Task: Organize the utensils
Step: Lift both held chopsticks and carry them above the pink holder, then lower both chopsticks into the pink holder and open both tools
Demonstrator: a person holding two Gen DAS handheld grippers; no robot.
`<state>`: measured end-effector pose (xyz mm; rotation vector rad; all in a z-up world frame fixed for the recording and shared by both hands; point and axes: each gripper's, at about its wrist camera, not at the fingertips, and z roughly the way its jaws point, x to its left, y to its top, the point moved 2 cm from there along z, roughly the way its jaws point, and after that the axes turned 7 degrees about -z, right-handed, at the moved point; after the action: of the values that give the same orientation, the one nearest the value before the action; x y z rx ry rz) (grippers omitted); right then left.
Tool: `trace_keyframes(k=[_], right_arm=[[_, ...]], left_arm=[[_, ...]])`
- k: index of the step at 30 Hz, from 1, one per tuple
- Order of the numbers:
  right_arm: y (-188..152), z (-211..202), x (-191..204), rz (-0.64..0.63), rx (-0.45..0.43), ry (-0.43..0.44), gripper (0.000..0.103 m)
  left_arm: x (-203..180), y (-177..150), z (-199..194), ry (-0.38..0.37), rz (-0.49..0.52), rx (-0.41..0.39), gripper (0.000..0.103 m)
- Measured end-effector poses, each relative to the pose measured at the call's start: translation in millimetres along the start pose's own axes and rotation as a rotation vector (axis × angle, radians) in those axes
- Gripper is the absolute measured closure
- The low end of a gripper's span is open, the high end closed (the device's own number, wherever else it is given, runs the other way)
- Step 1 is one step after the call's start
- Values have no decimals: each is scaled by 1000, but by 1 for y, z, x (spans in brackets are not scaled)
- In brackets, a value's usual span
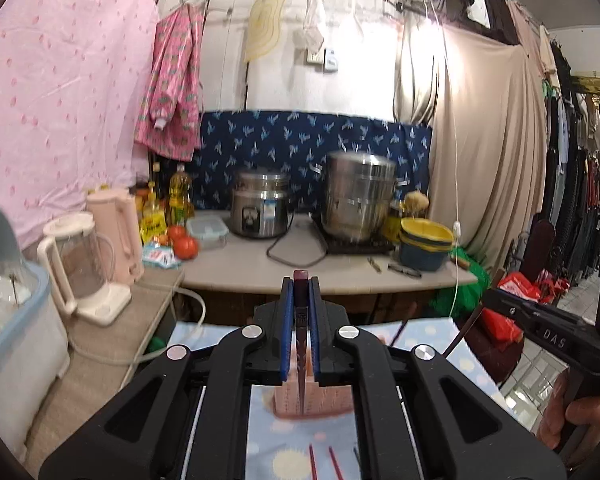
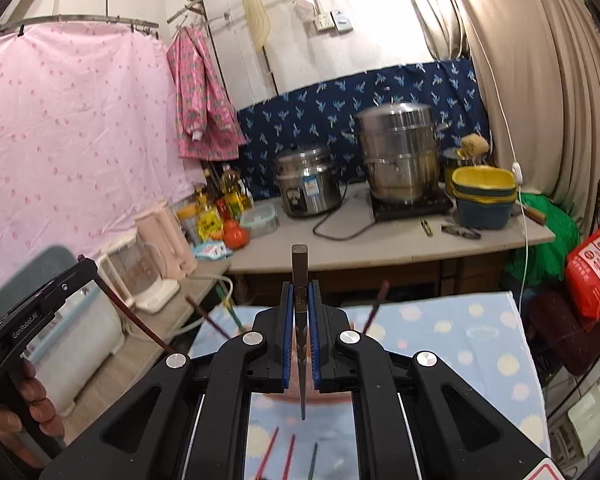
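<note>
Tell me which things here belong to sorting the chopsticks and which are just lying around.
Part of the job:
left gripper clamping a dark red chopstick
right gripper clamping a brown chopstick
pink holder
loose chopsticks on the dotted cloth

Just lying about:
rice cooker
steamer pot
tomatoes
kettle

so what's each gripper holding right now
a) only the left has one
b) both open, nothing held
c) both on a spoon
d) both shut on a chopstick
d: the left gripper pinches a dark red chopstick, and the right gripper pinches a brown chopstick, each upright between the blue pads.
</note>
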<state>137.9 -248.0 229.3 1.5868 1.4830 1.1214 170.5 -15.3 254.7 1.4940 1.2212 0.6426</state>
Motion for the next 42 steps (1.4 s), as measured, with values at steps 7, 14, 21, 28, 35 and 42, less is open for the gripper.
trace_keyframes(k=[7,14,21,28,35,42], right_arm=[[36,38,-4,35,-39,1,96],[30,92,-8,62,3,5,96],[-21,137,-15,88,129,7,96],[-44,138,-22,106,152,-32,66],[-57,118,-22,105,150,-37,66],[-76,87,-10,65,160,-44,66]], left_arm=[[-15,37,38,-34,-19,-46,96],[-24,27,87,-62,-28,-23,96],[-5,-28,138,-60,-60,100,96],[18,-59,142,13,-117,112,45],[27,-71,128,48,-121,137,45],[24,-92,106,122,-63,199,46]])
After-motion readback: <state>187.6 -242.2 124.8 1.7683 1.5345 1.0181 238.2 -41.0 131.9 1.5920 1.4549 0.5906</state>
